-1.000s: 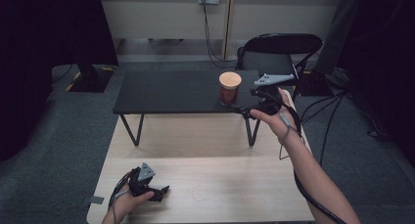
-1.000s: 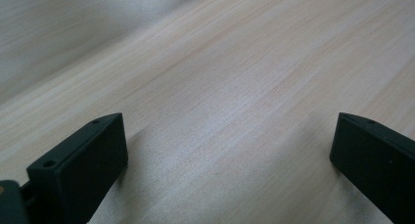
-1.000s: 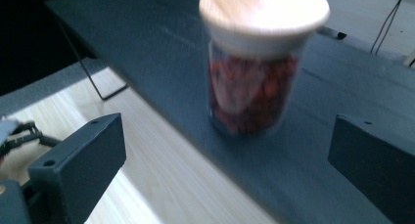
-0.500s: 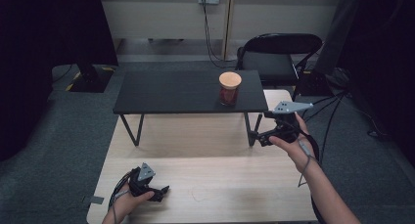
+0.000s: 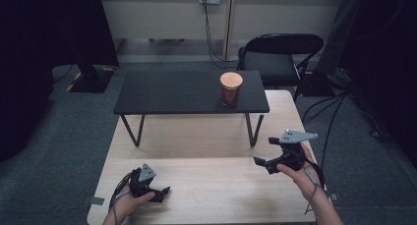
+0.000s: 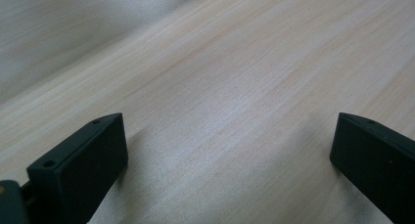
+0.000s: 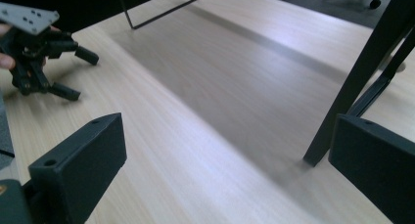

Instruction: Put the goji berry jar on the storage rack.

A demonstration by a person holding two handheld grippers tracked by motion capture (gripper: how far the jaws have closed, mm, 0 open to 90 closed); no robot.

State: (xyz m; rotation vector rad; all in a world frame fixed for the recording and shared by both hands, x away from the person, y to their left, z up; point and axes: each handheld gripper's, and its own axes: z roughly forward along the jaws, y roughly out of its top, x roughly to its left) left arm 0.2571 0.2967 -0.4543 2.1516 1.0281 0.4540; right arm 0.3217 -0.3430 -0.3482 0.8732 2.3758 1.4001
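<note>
From above, my left gripper (image 5: 160, 193) rests low on the wooden table (image 5: 216, 136) near its front edge, and my right gripper (image 5: 266, 153) hangs over the table's right side, jaws spread and holding nothing. The jar (image 5: 230, 88) with its cork lid stands well away from both, on the black raised shelf (image 5: 167, 93) toward its right end. Along my left gripper's jaws I see them parted wide, bare wood grain between (nothing gripped). Along my right gripper's jaws, equally released, I see the shelf's black leg (image 7: 352, 77) close by and my left gripper (image 7: 68, 70) farther off.
</note>
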